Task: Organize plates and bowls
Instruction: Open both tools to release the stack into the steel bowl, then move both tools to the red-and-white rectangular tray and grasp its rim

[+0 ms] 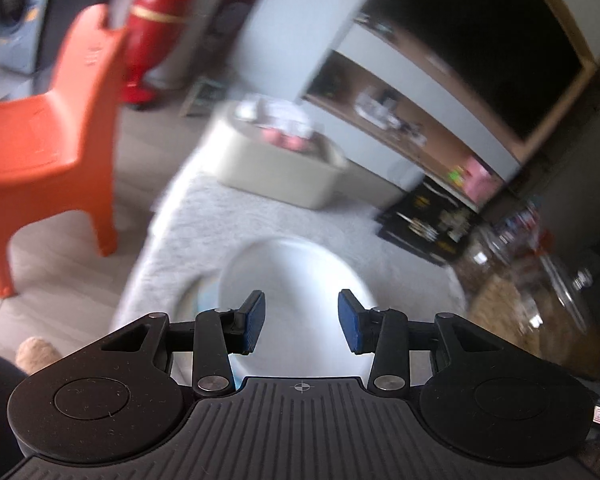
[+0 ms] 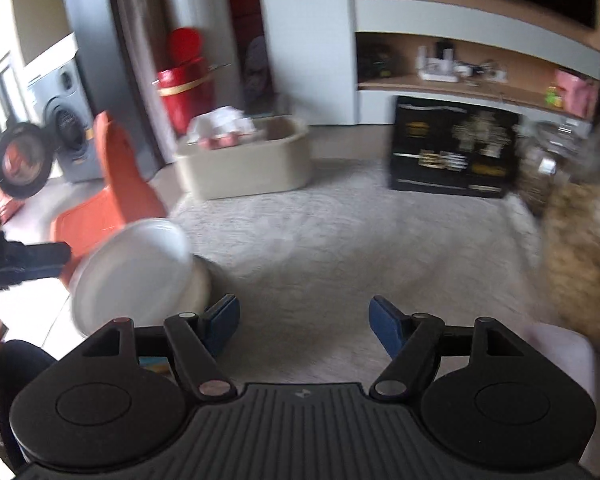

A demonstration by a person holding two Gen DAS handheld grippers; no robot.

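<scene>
The white plate (image 1: pixel 296 280) lay on the pale rug (image 1: pixel 300 208) just beyond your left tongs (image 1: pixel 301 320), and it seemed to sit on top of another dish, with a pale blue edge peeking out at its left side. In the right wrist view it looked tipped rather than flat, though the lens may have caused that. Your left tongs stood apart with nothing pressed between the pads, and the plate showed through the gap. Your right tongs (image 2: pixel 304 324) were apart too, over bare rug, with the plate off to their left.

The main risk was the plate itself. It was smooth and glossy, so a pinch on a thin rim could have slipped. If it was perched on another dish, a nudge from one pad could have rocked it or slid it off. Both views were smeared, which suggested quick hands, and a hasty close might have missed the rim. The orange chair (image 1: pixel 40 140) stood near on the left, so a wide swing could have knocked a dish against it. The beige bin (image 1: pixel 280 168) sat well apart, further back on the rug
</scene>
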